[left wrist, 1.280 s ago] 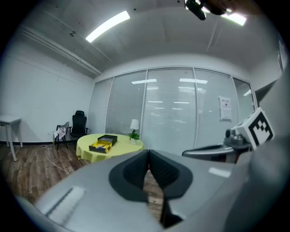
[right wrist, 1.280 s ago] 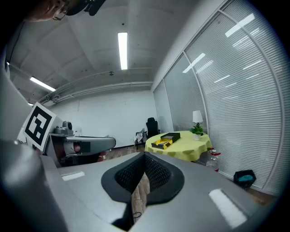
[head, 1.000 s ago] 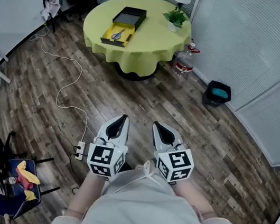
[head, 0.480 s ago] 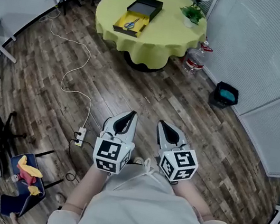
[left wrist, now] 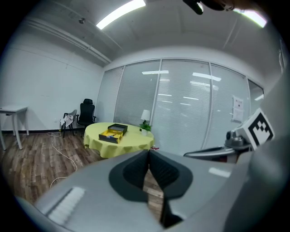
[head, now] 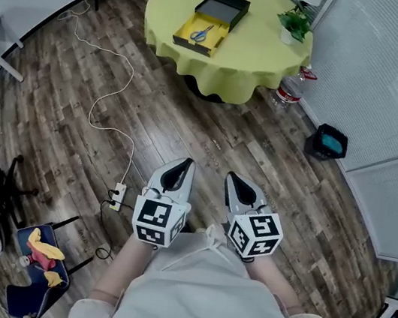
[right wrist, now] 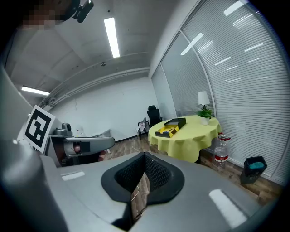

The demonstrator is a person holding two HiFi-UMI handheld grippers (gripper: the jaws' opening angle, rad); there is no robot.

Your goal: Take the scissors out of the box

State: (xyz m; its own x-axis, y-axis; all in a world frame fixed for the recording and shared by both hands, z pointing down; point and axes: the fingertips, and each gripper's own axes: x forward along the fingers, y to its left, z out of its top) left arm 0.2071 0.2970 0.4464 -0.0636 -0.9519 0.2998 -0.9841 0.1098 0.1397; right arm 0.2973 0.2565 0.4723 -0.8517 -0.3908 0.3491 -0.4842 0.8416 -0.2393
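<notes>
table (head: pixel 266 60) nearer, scissors (head: pixel 200 34) still in box (head: pixel 196 47)

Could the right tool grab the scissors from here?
Probably not yet: the right tool is held near the person's body, while the scissors lie in the yellow box on the table across the room. Only floor lies between.

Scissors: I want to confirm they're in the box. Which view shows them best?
The head view: it looks down into the open yellow box, where the scissors lie inside. Both gripper views see the box from low and far off, so the scissors are too small to make out there.
</notes>
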